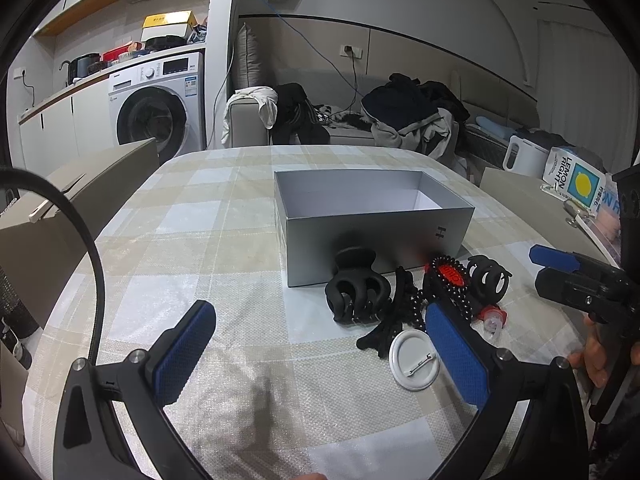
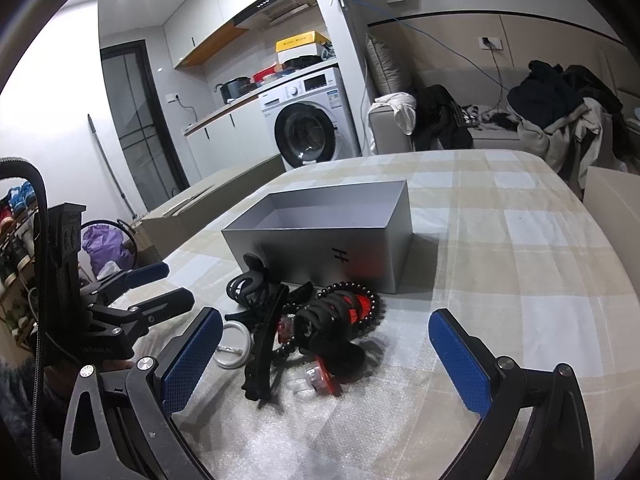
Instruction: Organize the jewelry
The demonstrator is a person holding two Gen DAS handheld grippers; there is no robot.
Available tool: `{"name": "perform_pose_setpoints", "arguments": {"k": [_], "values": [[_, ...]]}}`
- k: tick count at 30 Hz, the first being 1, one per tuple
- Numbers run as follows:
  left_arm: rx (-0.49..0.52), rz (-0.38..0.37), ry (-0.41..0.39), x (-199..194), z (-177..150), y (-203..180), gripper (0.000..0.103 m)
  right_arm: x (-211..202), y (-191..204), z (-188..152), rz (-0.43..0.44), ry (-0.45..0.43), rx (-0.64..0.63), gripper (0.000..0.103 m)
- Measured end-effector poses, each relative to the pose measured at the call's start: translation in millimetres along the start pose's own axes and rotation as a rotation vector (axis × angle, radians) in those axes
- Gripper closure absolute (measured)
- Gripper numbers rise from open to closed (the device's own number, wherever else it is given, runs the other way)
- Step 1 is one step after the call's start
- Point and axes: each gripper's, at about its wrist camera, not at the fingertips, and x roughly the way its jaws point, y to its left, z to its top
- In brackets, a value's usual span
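Note:
An open, empty grey box [image 1: 372,220] [image 2: 320,236] stands on the checked tablecloth. In front of it lies a pile: a large black claw clip [image 1: 356,288] [image 2: 250,284], a second black claw clip [image 1: 488,276] [image 2: 324,320], a black bead bracelet [image 1: 448,292] [image 2: 372,304], a red piece [image 1: 450,274], a long black clip [image 1: 384,328] [image 2: 260,360], a white pin badge [image 1: 414,360] [image 2: 232,344] and a small red-and-clear item [image 1: 494,318] [image 2: 316,378]. My left gripper [image 1: 320,356] [image 2: 156,284] is open, left of the pile. My right gripper [image 2: 326,364] [image 1: 560,268] is open, its fingers either side of the pile's near end.
Cardboard boxes [image 1: 60,208] stand off the table's left edge. A lemon-print bag [image 1: 576,184] and a white jug [image 1: 520,156] sit at the right. A washing machine [image 1: 156,108] and a sofa with clothes [image 1: 400,116] are behind the table.

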Motion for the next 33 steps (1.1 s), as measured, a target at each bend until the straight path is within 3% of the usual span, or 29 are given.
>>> {"name": "perform_pose_setpoints", "arguments": {"k": [24,33], "values": [[0.038,-0.015,0.014,1.5,1.2,-3.1,0.001,-1.8,-5.9,2.1,-0.01,0.006,0.007,0.0],[0.008,-0.032,-0.003,-3.6,4.7,-5.0,0.001,0.7,-3.0,3.1,0.015,0.026,0.008,0.0]]}}
